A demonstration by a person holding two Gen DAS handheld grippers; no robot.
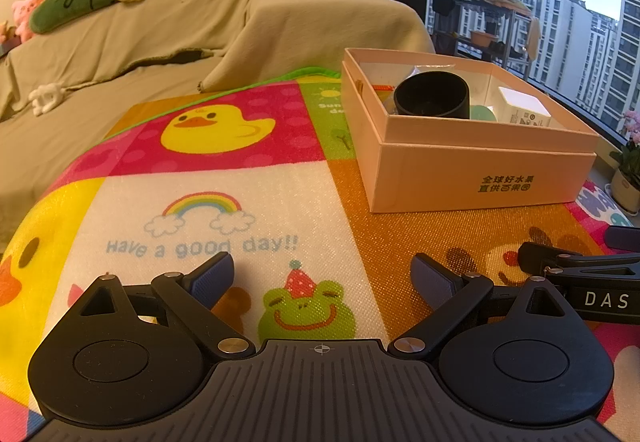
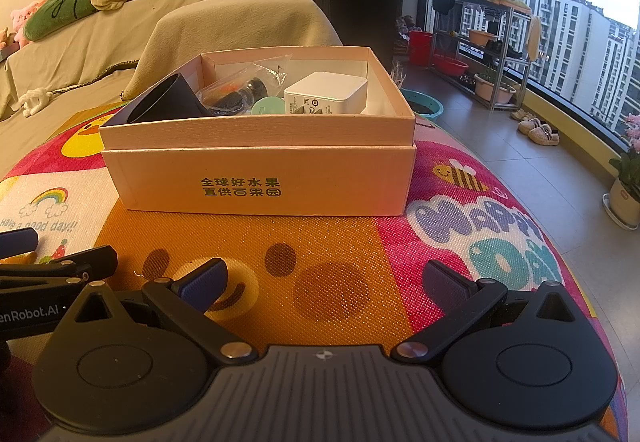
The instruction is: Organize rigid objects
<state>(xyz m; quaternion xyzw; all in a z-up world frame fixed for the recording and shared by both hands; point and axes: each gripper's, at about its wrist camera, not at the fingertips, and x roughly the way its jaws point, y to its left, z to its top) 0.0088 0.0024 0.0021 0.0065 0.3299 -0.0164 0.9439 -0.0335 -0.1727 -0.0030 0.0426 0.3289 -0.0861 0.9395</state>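
My left claw [image 1: 322, 276] stands with its jaws wide apart and nothing between them, low over the cartoon-printed mat [image 1: 224, 202] covering the tabletop. My right claw [image 2: 326, 280] is likewise spread and empty, pointed squarely at the pink cardboard box [image 2: 260, 178]. The rigid objects sit inside that box: a black cylinder [image 2: 160, 102] leaning against the left wall, a white plug adapter [image 2: 326, 96] toward the right, a clear plastic bag [image 2: 244, 86] with dark and orange contents, and a pale green round item [image 2: 268, 107] between them.

No loose object shows on the mat in either view, so I judge the sorting near its end or done. If anything remains, I should approach from above the box rim, keep the jaws apart until past the wall, and steady the box with the other claw to stop it sliding on the fabric.

The box floor is hidden behind its near wall. The bag's contents cannot be identified. The green item is mostly covered. The mat's near edge lies beneath both claws.
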